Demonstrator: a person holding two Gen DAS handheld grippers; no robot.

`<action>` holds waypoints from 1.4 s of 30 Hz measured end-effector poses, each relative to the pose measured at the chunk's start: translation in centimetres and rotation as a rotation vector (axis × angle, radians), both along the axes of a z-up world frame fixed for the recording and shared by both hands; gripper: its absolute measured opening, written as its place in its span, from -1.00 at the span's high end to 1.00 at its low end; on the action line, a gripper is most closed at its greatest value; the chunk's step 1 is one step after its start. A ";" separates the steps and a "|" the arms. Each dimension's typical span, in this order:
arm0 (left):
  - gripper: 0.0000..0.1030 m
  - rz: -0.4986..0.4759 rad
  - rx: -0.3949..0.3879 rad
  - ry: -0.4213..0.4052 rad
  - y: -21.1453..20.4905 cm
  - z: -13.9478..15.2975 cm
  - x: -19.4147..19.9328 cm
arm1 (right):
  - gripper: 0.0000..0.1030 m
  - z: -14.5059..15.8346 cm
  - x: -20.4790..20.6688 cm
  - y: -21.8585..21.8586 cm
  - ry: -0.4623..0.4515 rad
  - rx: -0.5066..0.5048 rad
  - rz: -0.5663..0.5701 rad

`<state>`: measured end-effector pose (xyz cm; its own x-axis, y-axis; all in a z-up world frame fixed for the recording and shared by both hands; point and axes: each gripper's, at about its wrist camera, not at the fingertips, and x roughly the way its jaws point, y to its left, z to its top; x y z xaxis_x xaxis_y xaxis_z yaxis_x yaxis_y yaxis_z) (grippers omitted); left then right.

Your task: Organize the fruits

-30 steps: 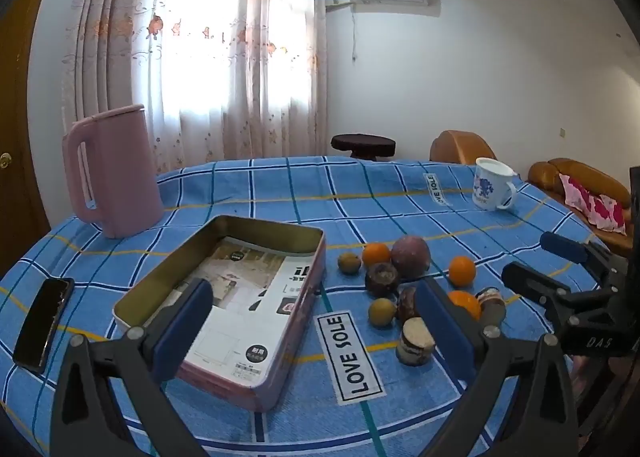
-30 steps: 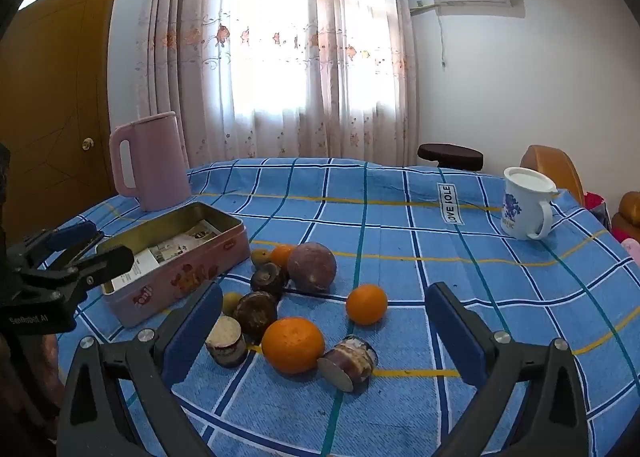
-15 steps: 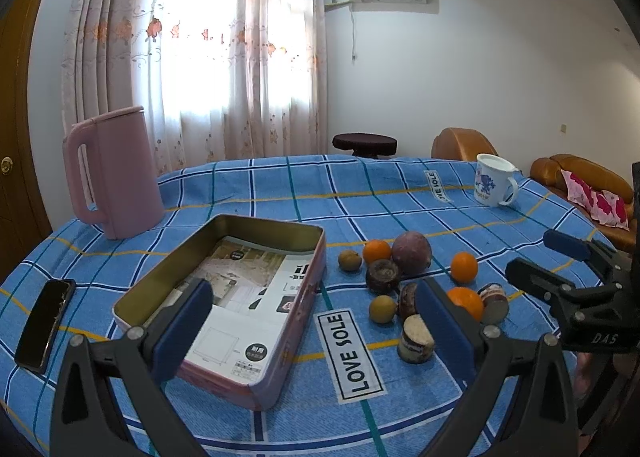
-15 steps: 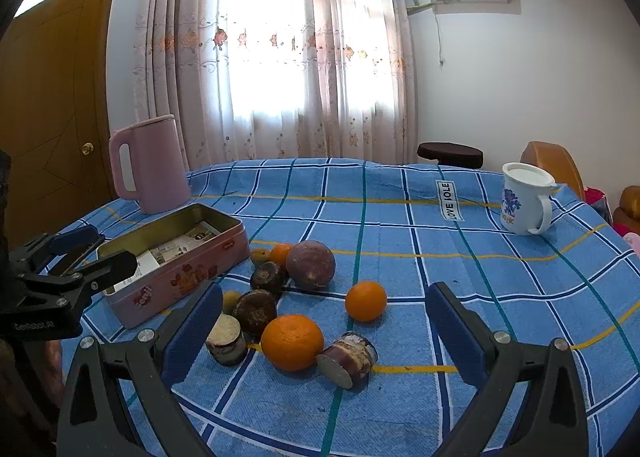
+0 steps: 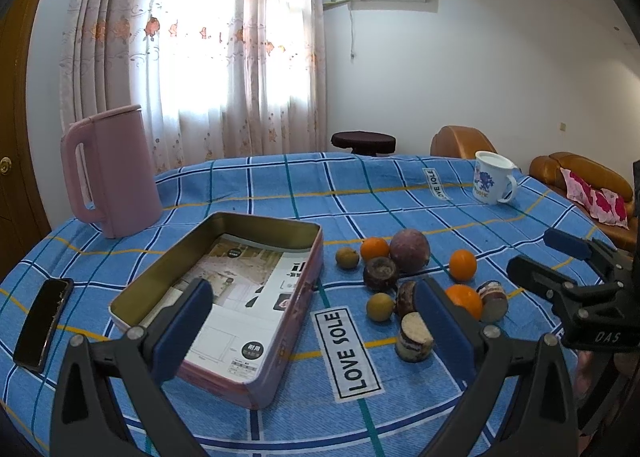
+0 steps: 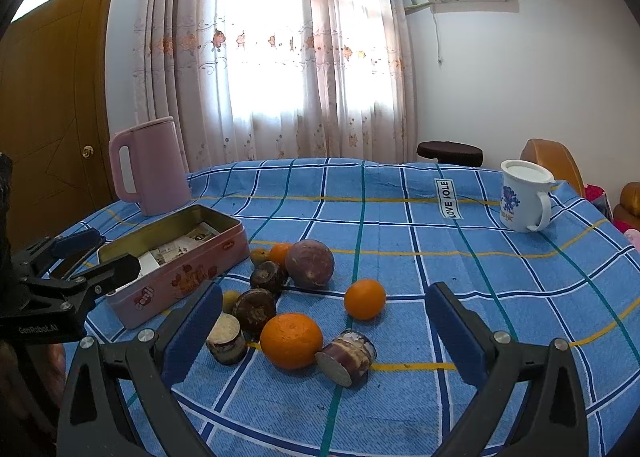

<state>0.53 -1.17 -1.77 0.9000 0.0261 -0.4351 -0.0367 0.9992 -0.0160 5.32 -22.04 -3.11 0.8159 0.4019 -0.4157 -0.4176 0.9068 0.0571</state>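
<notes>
An open pink tin (image 5: 224, 297) sits on a blue plaid tablecloth (image 6: 480, 277), holding only printed paper (image 5: 236, 297) flat on its bottom; no fruit is in it. A white mug (image 6: 524, 197) stands upright near the far right edge, and a pink kettle (image 5: 110, 173) stands behind the tin at the far left. A phone (image 5: 42, 323) lies near the left edge.

The fruit lies in a loose cluster just right of the tin: a large purple fruit (image 6: 310, 263), a big orange (image 6: 291, 340), a smaller orange (image 6: 365, 299) a little apart on the right, a third orange (image 5: 375, 249) behind, dark brown fruits (image 6: 255, 307), small tan ones (image 5: 380, 307) and two cut pieces (image 6: 346, 351) on their sides. Bare cloth stretches to the right of the cluster and toward the mug; the gap between tin and fruit is narrow.

The left gripper (image 5: 312, 321) hovers above the tin's near right corner, its jaws wide apart and gripping nothing. The right gripper (image 6: 324, 333) hovers over the front of the cluster, jaws equally wide, the big orange between them but untouched.
</notes>
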 end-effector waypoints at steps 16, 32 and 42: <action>-1.00 0.000 0.001 -0.002 -0.1 -0.1 0.0 | -0.98 -0.1 0.0 0.1 0.001 0.000 0.004; -1.00 -0.006 0.003 0.013 -0.6 -0.7 0.5 | -0.98 -0.4 0.0 -0.1 0.006 0.002 -0.001; -1.00 -0.031 0.002 0.034 -1.3 -1.4 0.9 | -0.98 -1.2 0.5 -1.5 0.026 -0.007 -0.036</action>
<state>1.41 -2.46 -3.20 0.8851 -0.0011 -0.4655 -0.0058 0.9999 -0.0133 5.82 -23.51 -4.33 0.8186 0.3696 -0.4395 -0.3832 0.9216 0.0614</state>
